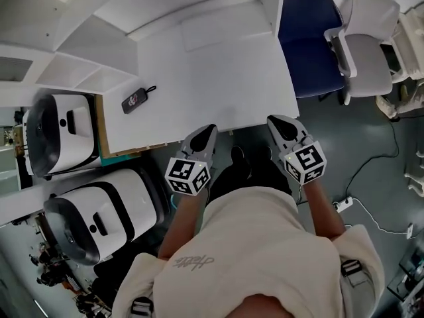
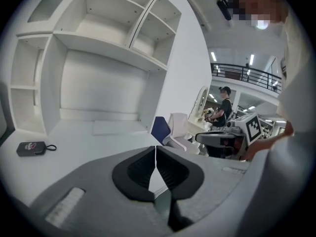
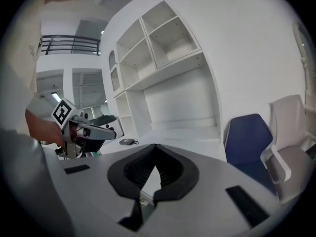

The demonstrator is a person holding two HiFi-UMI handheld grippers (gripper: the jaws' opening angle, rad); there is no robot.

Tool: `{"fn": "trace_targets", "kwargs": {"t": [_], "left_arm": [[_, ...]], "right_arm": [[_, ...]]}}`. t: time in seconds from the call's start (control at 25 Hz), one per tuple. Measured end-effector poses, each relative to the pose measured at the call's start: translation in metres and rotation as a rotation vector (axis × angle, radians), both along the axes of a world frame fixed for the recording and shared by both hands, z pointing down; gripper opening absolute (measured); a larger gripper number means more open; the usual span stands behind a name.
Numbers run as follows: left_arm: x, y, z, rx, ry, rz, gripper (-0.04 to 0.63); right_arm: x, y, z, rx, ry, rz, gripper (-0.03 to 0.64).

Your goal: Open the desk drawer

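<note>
The white desk (image 1: 218, 71) fills the middle of the head view, and no drawer front shows from above. My left gripper (image 1: 211, 130) hovers at the desk's front edge, shut with nothing in it. My right gripper (image 1: 273, 120) is at the same edge further right, also shut and empty. In the left gripper view the left gripper's (image 2: 156, 149) pads meet above the desk top (image 2: 98, 137), with the right gripper (image 2: 232, 137) off to the side. In the right gripper view the right gripper's (image 3: 155, 146) tips touch, and the left gripper (image 3: 84, 130) shows at left.
A small black pouch (image 1: 136, 101) lies on the desk's left part. Open white shelves (image 2: 98, 48) rise behind the desk. A blue chair (image 1: 308, 38) and a white chair (image 1: 371, 45) stand to the right. Two white machines (image 1: 63, 134) sit at the left. A power strip (image 1: 343, 204) lies on the floor.
</note>
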State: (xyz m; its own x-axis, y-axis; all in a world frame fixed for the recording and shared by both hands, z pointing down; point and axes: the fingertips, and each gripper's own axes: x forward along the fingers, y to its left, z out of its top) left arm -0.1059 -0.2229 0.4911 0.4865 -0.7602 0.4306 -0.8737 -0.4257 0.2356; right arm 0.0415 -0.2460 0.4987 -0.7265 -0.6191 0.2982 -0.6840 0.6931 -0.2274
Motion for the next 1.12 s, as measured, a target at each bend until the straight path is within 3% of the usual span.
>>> {"fn": "trace_targets", "kwargs": {"t": [0.24,0.4,0.68,0.72,0.8,1.12], "left_arm": [[-0.019,0.0,-0.015,0.071,0.01,0.006,0.017],[-0.028,-0.001,-0.024,0.093,0.03,0.02,0.017],[-0.03,-0.001,-0.03,0.109,0.041,0.076,0.02],[-0.031,0.0,-0.029,0.104,0.043,0.078,0.028],[-0.03,0.002,-0.027,0.087,0.041,0.082,0.107],[-0.033,0.008,-0.018,0.056,0.039,0.098,0.149]], "right_arm": [[-0.027,-0.001,-0.02,0.083,0.081,-0.03,0.002],[-0.04,0.006,-0.035,0.102,0.078,-0.011,0.002],[-0.047,0.016,-0.036,0.146,0.157,-0.027,0.002],[-0.046,0.017,-0.036,0.147,0.164,-0.021,0.002],[-0.043,0.019,-0.036,0.142,0.16,-0.007,0.002],[-0.038,0.021,-0.043,0.16,0.148,0.033,0.002]]}}
